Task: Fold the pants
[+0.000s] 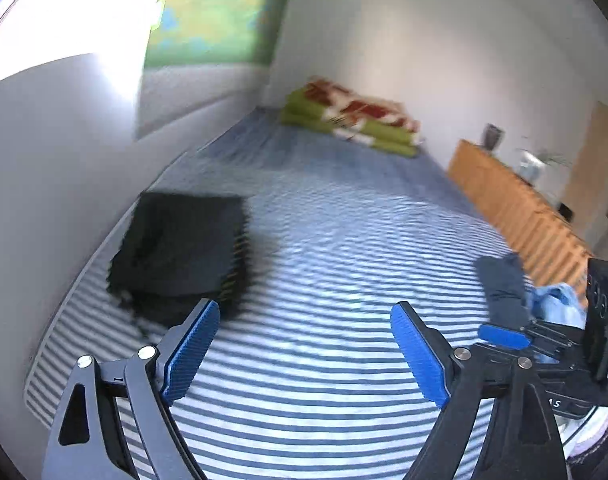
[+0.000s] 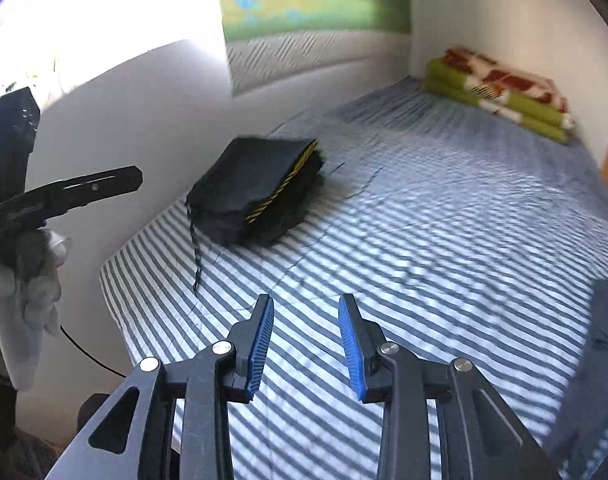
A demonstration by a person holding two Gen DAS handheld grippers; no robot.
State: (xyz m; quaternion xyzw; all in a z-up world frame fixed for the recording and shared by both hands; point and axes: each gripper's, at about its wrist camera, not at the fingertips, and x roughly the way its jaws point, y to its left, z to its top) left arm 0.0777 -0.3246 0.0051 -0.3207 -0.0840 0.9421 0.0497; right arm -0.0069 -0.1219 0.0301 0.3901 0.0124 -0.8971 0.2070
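Observation:
A stack of folded black pants point(image 1: 180, 244) with a yellow-striped edge point(image 2: 256, 196) lies on the striped bed sheet point(image 1: 343, 240) near its left side, a drawstring trailing off it. My left gripper point(image 1: 305, 308) hovers over the sheet just right of the stack, jaws wide open, nothing between them. My right gripper point(image 2: 307, 300) is over bare sheet in front of the stack, jaws a hand's width apart and empty. A dark garment point(image 1: 501, 284) lies at the right edge of the bed point(image 2: 599, 340), beside the right gripper.
A folded green and red blanket point(image 1: 355, 120) sits at the far end of the bed against the wall. A wooden sideboard point(image 1: 515, 200) runs along the right. A light blue cloth point(image 1: 555, 300) lies by the dark garment. A gloved hand point(image 2: 36, 280) holds the left gripper.

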